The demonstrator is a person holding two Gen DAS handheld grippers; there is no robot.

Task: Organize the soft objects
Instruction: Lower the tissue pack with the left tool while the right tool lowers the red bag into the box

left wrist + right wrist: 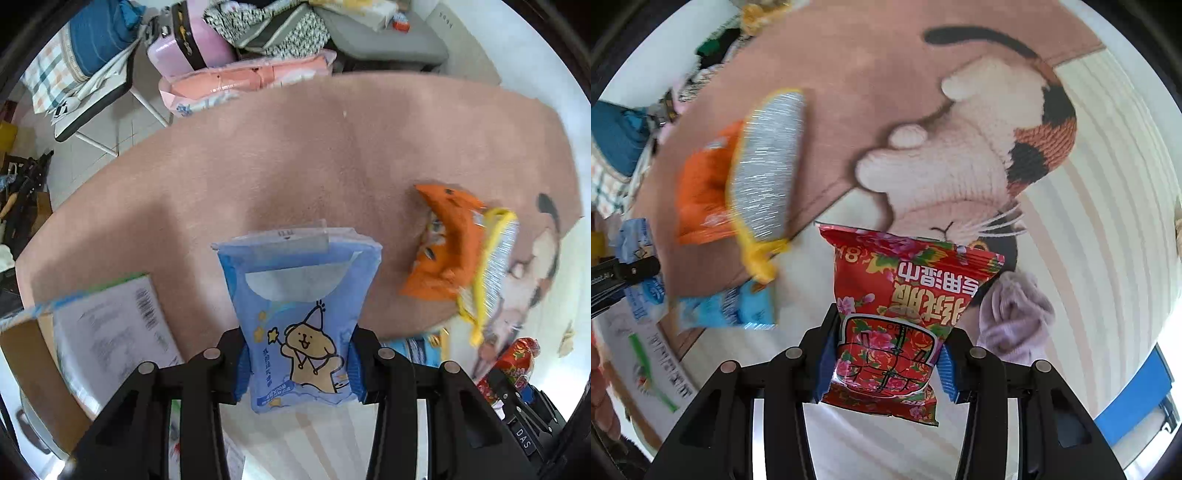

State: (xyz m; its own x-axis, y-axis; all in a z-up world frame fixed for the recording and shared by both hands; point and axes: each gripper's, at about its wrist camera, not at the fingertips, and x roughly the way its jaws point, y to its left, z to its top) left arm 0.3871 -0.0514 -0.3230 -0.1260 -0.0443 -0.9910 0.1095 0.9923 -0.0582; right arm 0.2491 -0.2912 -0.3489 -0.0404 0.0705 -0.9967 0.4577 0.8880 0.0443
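Note:
My left gripper (295, 363) is shut on a blue tissue pack (295, 295) with a cartoon bear, held above the pink rug (295, 147). My right gripper (884, 363) is shut on a red floral wet-wipe pack (905, 306), held above the rug's cat picture (960, 147); this pack also shows at the lower right of the left wrist view (517, 362). An orange pack (447, 243) and a silver pack with yellow edge (495, 254) lie on the rug, seen too in the right wrist view as orange (701, 192) and silver (768, 162).
A cardboard box (44, 362) with a white printed pack (114, 332) sits at the left. A small blue pack (727, 310) and a lilac cloth (1015, 317) lie on the rug. A pink bedding bag (243, 81), a chair (92, 92) and piled clutter stand beyond the rug.

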